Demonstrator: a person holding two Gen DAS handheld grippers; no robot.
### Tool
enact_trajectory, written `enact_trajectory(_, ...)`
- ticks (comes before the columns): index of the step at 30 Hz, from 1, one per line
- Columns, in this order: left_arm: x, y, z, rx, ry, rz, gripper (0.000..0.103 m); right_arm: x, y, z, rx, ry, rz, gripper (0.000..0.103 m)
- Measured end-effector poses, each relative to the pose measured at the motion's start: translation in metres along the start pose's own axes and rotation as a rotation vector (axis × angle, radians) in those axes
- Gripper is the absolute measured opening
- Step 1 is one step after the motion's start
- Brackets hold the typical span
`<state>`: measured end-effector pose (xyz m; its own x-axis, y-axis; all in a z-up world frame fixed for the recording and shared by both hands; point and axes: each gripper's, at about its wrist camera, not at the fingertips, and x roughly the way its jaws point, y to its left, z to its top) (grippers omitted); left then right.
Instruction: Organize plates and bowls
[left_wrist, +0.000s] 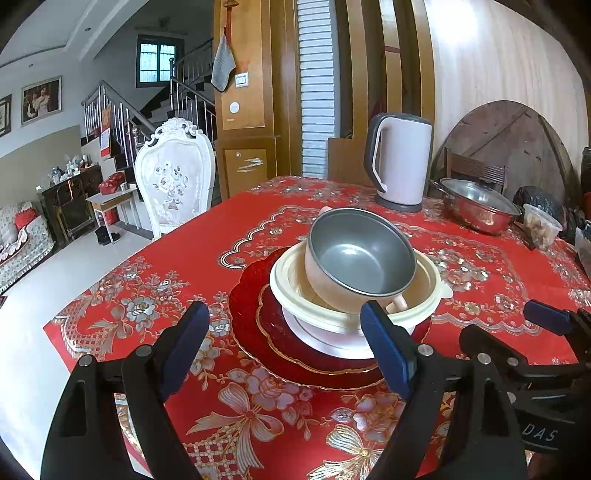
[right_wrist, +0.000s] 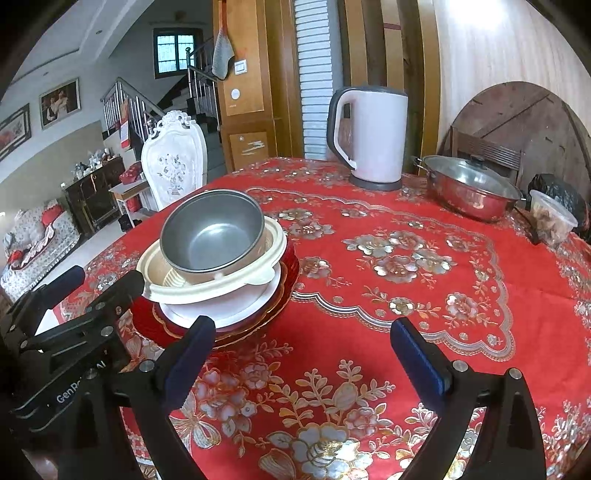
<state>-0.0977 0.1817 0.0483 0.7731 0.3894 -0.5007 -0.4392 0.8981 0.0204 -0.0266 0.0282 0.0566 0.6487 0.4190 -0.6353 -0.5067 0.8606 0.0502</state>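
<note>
Crockery forms one stack: a grey-lined bowl (left_wrist: 360, 254) tilts inside a cream bowl (left_wrist: 428, 291), over a white plate (left_wrist: 332, 341) and red plates (left_wrist: 251, 314), in front of the kettle (left_wrist: 400, 162). The left gripper (left_wrist: 284, 350) gapes empty just before it.

From the right wrist, the right gripper (right_wrist: 303, 354) is spread, empty, beside the stack, nearer than the kettle.

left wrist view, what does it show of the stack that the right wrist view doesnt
Only the left wrist view shows the small handle on the tilted steel-lined bowl, resting inside the cream bowl, close to the open left claw.

Only the right wrist view shows a broad stretch of bare tablecloth to the right of the stack, ahead of the open right claw.

Both show the bowls stacked on a white dish and red plates, with the kettle and lidded pot behind.
</note>
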Motion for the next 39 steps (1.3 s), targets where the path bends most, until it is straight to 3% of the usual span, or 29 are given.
enact_trajectory(39, 0.012, 0.012, 0.002, -0.042, 0.029, 0.048, 0.085, 0.016, 0.013, 0.006, -0.033, 0.027, -0.008, 0.097)
